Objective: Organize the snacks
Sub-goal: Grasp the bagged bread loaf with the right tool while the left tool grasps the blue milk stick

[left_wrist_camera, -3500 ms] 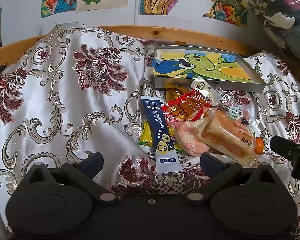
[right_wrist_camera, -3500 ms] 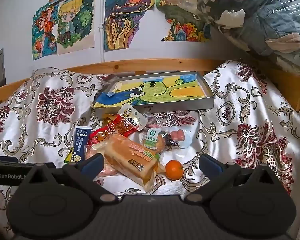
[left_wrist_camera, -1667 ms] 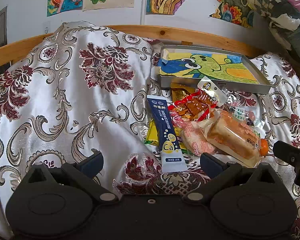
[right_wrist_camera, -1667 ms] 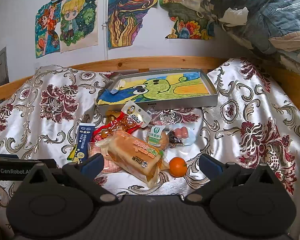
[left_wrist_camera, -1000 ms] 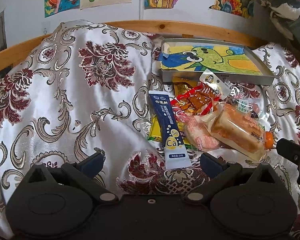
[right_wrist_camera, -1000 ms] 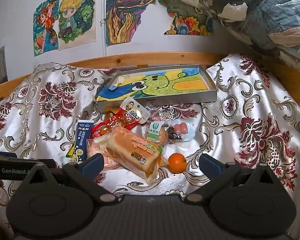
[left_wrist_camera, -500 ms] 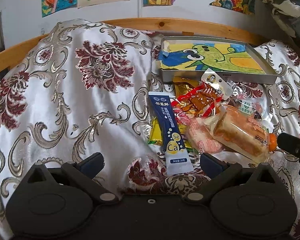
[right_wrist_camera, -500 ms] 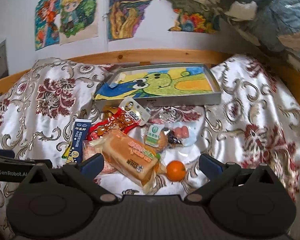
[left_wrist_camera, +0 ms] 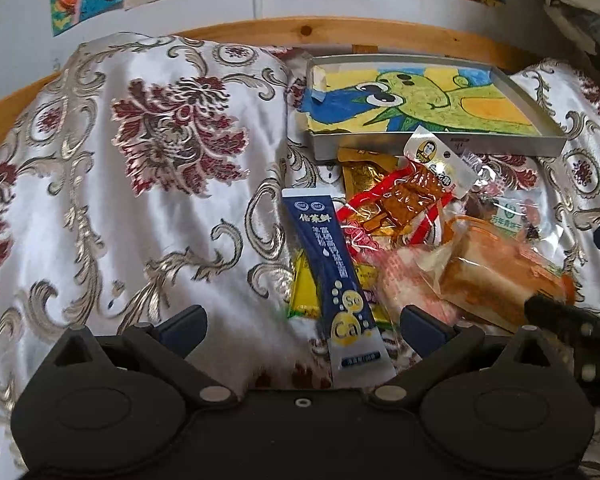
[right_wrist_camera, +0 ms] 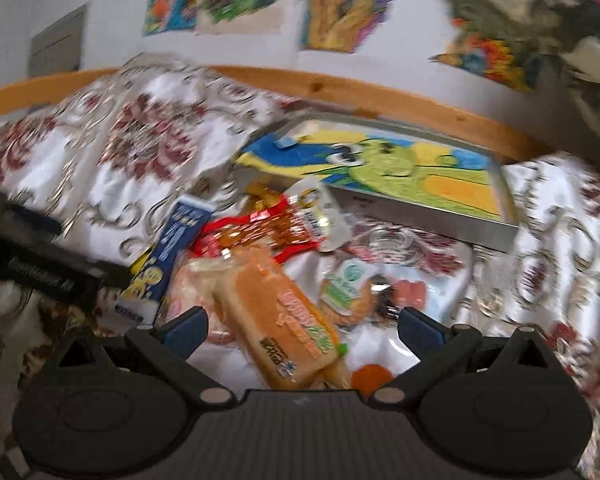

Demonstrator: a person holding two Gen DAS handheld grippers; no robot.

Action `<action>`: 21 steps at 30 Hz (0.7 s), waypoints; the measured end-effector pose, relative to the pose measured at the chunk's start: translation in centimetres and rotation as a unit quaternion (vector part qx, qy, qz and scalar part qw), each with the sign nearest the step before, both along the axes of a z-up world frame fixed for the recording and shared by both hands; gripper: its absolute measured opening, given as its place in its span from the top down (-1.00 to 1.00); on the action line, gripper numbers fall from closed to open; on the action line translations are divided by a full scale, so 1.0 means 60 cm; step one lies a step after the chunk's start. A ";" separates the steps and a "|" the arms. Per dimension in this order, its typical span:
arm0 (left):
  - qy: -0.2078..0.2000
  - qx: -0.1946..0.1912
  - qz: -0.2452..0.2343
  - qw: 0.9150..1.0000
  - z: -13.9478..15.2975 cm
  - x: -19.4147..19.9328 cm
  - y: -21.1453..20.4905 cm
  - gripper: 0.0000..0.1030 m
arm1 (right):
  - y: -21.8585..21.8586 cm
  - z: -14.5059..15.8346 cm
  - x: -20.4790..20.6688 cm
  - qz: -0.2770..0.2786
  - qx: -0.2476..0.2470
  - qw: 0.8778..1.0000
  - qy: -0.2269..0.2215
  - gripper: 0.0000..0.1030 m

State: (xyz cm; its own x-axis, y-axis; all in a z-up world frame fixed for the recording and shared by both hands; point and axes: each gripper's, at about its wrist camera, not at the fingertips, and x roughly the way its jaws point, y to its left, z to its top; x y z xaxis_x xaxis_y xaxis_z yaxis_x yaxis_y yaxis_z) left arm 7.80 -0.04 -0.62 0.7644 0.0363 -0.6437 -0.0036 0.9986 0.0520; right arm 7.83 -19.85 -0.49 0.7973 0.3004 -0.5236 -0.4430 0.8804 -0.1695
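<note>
Left tongs (left_wrist_camera: 302, 324) agape over blue sachet (left_wrist_camera: 334, 276)

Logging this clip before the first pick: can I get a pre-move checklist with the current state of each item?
1. Left gripper open, empty: ok.
2. Right gripper open, empty: ok.
3. Navy blue stick sachet lies between the left fingers, on top of the pile: ok.
4. Wrapped orange bread loaf lies between the right fingers: ok.
5. Shallow grey metal tray free of snacks: ok.
6. Right wrist view sharp: not ok, blurred.
</note>
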 end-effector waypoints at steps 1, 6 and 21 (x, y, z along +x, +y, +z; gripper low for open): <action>0.002 0.004 -0.007 1.000 -0.003 0.007 -0.001 -0.99 | 0.005 -0.003 0.007 0.015 -0.015 1.000 0.002 -0.99; 0.005 0.023 -0.055 0.998 -0.016 0.045 0.001 -0.99 | 0.027 -0.024 0.021 0.063 -0.068 0.996 -0.006 -0.92; -0.017 -0.054 -0.016 0.998 -0.049 0.096 0.027 -0.78 | 0.005 -0.065 0.048 0.023 -0.004 1.000 0.014 -0.51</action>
